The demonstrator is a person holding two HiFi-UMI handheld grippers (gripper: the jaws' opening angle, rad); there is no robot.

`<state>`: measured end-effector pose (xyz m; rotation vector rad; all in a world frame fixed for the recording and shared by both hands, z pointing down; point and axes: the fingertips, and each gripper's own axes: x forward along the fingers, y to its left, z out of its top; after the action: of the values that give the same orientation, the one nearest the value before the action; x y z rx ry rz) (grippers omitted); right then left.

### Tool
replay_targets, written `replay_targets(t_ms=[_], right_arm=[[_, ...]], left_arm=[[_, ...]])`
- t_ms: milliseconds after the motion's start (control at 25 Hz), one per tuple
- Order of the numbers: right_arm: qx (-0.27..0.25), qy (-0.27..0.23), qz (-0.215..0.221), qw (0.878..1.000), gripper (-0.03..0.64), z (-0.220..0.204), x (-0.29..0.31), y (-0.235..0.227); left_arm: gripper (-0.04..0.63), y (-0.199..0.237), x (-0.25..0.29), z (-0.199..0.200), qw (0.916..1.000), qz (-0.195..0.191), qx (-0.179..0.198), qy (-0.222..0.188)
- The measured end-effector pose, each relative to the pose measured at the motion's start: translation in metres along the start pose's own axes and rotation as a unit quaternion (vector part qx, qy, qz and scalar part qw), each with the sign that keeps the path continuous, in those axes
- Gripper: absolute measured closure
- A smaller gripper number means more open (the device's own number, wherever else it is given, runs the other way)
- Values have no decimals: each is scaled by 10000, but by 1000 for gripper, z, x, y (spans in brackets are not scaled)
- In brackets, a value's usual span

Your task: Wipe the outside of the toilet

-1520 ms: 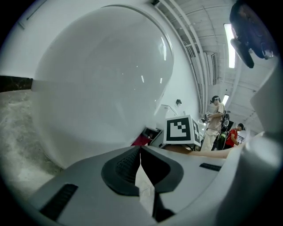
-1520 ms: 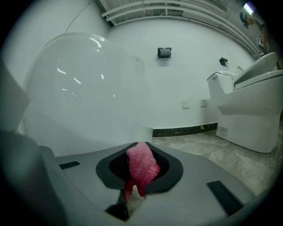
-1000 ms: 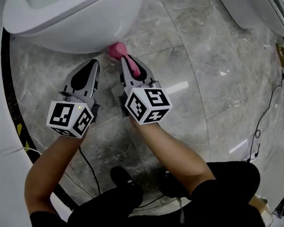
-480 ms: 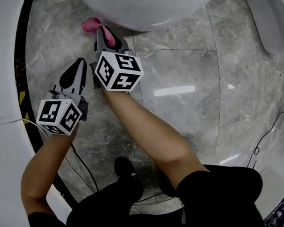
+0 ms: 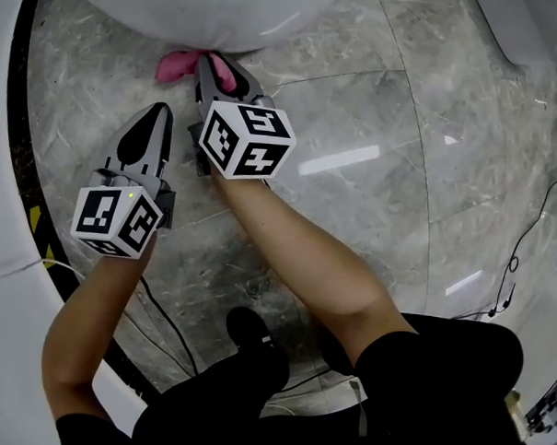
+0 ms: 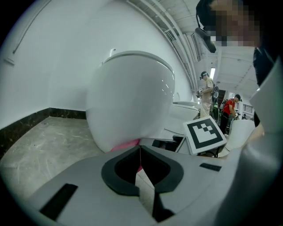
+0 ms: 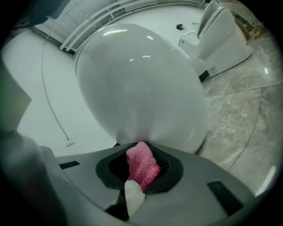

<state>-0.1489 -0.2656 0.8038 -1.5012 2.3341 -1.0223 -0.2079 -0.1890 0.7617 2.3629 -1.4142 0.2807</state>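
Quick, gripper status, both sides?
Left gripper: shut, empty.
Right gripper: shut on the pink cloth, at the toilet.

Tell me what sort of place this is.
Probably a bathroom-fixture showroom or test hall, not a home bathroom: the white toilet bowl by the right claw and its pink cloth, more toilets standing openly nearby, and a wide marble floor with loose cables.

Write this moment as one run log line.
right gripper: shut on pink cloth, against toilet bowl | left gripper: shut, empty
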Motion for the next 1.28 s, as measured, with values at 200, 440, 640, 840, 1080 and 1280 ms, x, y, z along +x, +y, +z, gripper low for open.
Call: replay_targets(t_ms=[200, 440, 640, 840, 1080, 1280], right_arm=[[-239, 48, -246, 9994, 549, 24, -25, -51], [-1207, 57, -528, 9913, 549, 78, -25, -119], [-1688, 100, -625, 9836, 549, 127, 1, -156], [-1939, 123, -677, 9786, 549, 167, 31, -177], [-2041, 168, -743, 9760, 549, 183, 37, -183], [-1738, -27, -869, 9809, 549, 173, -27, -170]], left_arm=[[578, -34, 43, -2, 9995, -321, -36, 48], [578, -86, 95, -5, 9969, -757, -150, 174], [578, -116, 138, -1, 9954, -936, -78, 206], [578, -141, 172, -2, 9953, -924, -117, 255], [578, -149, 184, 17, 9965, -821, -148, 11], [578, -135, 161, 22, 9983, -562, -116, 102]])
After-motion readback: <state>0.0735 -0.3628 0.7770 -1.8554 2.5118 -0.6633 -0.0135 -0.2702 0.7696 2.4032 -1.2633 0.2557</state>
